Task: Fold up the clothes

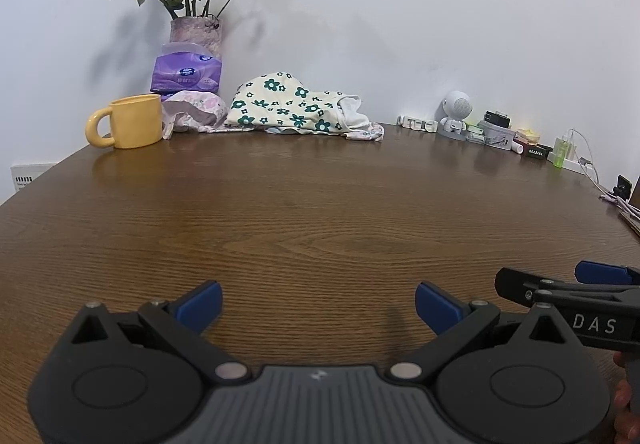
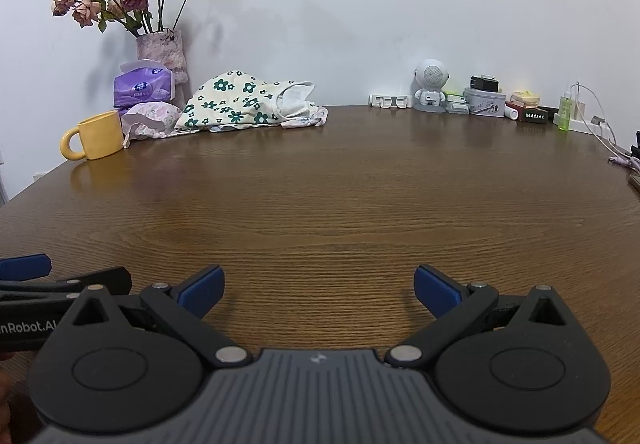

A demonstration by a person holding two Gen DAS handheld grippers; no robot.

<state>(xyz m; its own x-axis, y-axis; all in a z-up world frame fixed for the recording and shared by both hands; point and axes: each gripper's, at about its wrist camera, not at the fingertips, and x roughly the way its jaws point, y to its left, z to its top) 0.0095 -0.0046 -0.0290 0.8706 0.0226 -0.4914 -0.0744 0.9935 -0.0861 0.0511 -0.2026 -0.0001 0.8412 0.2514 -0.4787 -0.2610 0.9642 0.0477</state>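
A crumpled cream garment with green flowers [image 1: 280, 106] [image 2: 240, 102] lies at the far side of the wooden table [image 1: 320, 212] [image 2: 320, 196], against the wall. A pale pink floral garment [image 1: 196, 112] [image 2: 150, 120] is bunched to its left. My left gripper [image 1: 318, 306] hovers low over the near table, open, with nothing between its blue pads. My right gripper [image 2: 319, 290] hangs beside it, also open and empty. Each gripper shows at the edge of the other's view: the right gripper [image 1: 560, 286] and the left gripper [image 2: 60, 280]. Both stand far from the clothes.
A yellow mug [image 1: 128, 122] [image 2: 96, 136], a purple tissue pack [image 1: 186, 72] [image 2: 144, 86] and a vase of dried roses [image 1: 196, 32] [image 2: 162, 48] stand back left. Back right hold a white robot figure [image 1: 456, 116] [image 2: 430, 84], a tin [image 2: 484, 102], small boxes, a green bottle [image 2: 565, 112] and cables.
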